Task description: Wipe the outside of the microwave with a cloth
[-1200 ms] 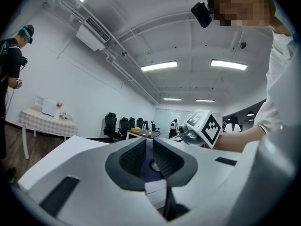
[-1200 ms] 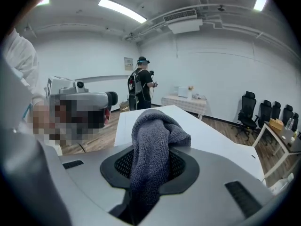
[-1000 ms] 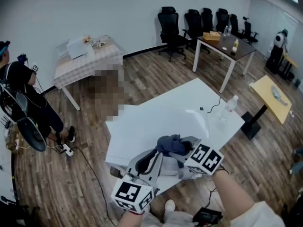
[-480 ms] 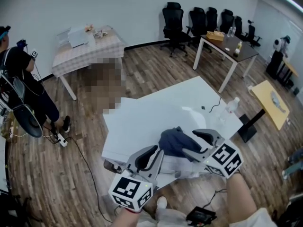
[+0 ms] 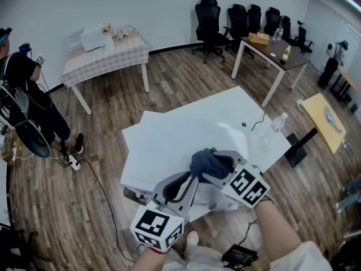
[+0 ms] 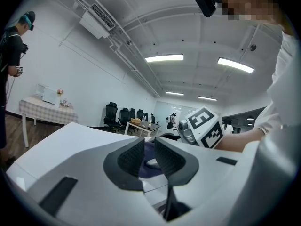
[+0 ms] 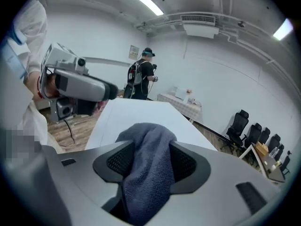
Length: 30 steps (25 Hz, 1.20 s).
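A dark blue cloth (image 5: 203,160) hangs bunched above the white table (image 5: 169,140), between my two grippers. My left gripper (image 5: 190,178) comes up from below, its jaws narrow and shut on the cloth's lower edge; in the left gripper view a strip of the cloth (image 6: 146,150) shows in the thin gap of that gripper (image 6: 149,150). My right gripper (image 5: 211,165) reaches in from the right. Its jaws stand wide and have just been closing a little. In the right gripper view the cloth (image 7: 146,142) drapes through the gap of that gripper (image 7: 148,160), loose rather than pinched.
A person (image 5: 25,100) with gear stands at the far left by a power strip (image 5: 72,163). Behind are a checked table (image 5: 107,52), black office chairs (image 5: 237,18) and a dark desk (image 5: 273,49). A water bottle (image 5: 277,122) and a cable (image 5: 255,123) sit on the white table's right end.
My right gripper let go of the cloth, opened wide and swung out to the right, then came back around the cloth. The left gripper stayed put with the cloth.
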Tool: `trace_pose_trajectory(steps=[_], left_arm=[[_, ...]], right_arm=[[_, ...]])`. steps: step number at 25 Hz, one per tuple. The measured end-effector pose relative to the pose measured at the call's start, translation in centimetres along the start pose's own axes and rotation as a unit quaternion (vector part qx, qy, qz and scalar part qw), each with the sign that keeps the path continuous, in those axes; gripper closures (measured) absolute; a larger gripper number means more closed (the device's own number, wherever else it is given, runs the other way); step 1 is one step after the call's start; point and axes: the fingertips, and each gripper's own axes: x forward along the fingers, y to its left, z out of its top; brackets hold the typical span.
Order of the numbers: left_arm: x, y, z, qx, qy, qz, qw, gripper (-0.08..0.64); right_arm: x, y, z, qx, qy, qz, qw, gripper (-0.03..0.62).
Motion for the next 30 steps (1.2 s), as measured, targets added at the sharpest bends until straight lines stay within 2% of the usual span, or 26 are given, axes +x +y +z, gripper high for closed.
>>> trace_pose_trajectory(steps=[1,3,5,15,20,25,30], left_arm=[[0.0,0.1,0.0,0.0,0.001,0.001,1.0,0.505],[-0.1,0.3,0.0,-0.001,0.0,0.004,1.0,0.505],[-0.2,0.7,0.1,-0.003,-0.001,0.007,1.0,0.505],[-2.1,2.5,1.1,-0.019,-0.015,0.02,0.9995,0.505],[-3.9,5.1,2.2,-0.023,-0.03,0.044,0.9983,0.505],[-6.5,8.6,3.2,-0.01,-0.037,0.089,0.9953,0.505],[-8.3,11.2,3.2,-0.02,-0.039,0.127,0.991,0.505]], right_arm=[[0.3,0.1,-0.3,-0.006,0.006,-0.003,1.0,0.377],[0.4,0.2,-0.4,-0.009,0.005,-0.011,1.0,0.437],[0.4,0.1,-0.4,-0.007,0.003,-0.017,1.0,0.466],[1.2,1.5,0.9,0.02,0.003,-0.008,1.0,0.48],[3.6,3.9,5.0,0.031,-0.034,-0.001,0.999,0.489],[8.5,6.5,10.5,0.046,-0.069,0.018,0.996,0.489],[11.8,7.4,11.4,0.002,-0.022,0.007,1.0,0.491]])
